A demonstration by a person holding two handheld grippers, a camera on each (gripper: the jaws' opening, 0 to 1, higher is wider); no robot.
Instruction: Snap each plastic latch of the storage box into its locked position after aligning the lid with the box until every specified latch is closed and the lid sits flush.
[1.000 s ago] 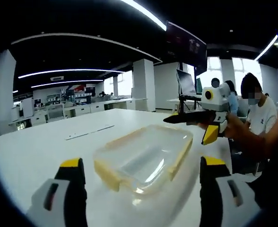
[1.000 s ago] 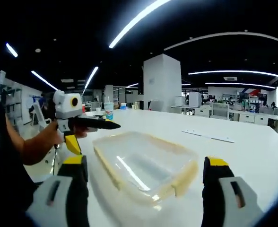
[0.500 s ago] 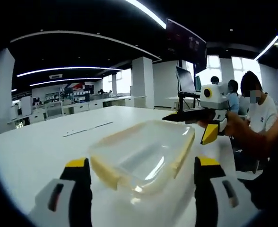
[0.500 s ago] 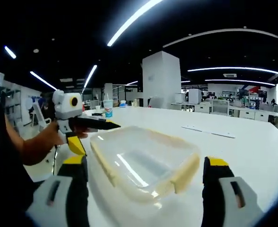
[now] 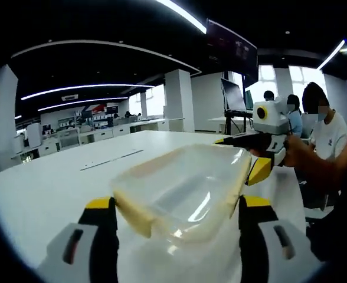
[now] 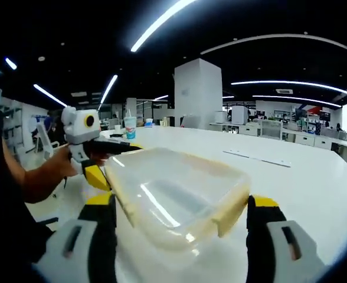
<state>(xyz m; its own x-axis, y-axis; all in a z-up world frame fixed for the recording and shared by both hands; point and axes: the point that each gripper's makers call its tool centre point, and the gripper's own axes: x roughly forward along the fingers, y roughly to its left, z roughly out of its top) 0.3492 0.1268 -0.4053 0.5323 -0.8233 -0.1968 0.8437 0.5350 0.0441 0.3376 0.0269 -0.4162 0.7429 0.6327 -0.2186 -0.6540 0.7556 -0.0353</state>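
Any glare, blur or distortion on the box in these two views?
Left gripper view: fisheye bends the ceiling lights; a bright streak of glare lies on the clear box, whose near edge is soft. Right gripper view: same curvature, a glare streak across the box, and the far desks are blurred.

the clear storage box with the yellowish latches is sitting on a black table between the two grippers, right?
Not quite: the table is white, not black, as the left gripper view shows. The clear storage box with yellowish latches does sit on it, between the left gripper and the right gripper.
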